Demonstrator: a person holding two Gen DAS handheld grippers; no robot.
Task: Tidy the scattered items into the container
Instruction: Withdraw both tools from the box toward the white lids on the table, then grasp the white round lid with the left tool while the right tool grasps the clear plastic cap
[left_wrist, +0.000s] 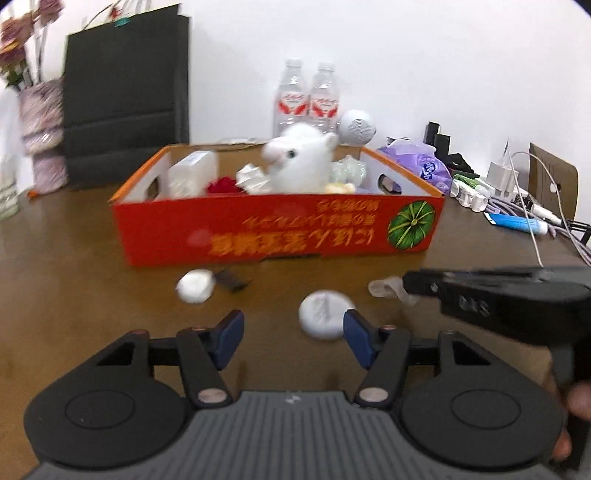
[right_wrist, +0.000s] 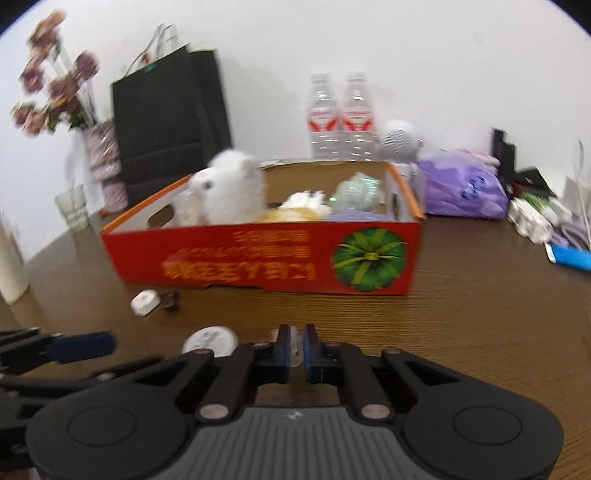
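Right gripper (right_wrist: 296, 345) low over table (right_wrist: 461, 332), pinching clear wrapper (right_wrist: 295, 347).

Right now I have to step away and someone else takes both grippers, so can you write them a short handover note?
Left gripper: open, nothing held, its right finger beside the white round disc.
Right gripper: shut on a small clear, translucent piece, low over the table.
Done: the red box already holds the white plush toy and other items.
Left: drop the clear piece into the box, then collect the disc, the small white item and the dark scrap in front of it.
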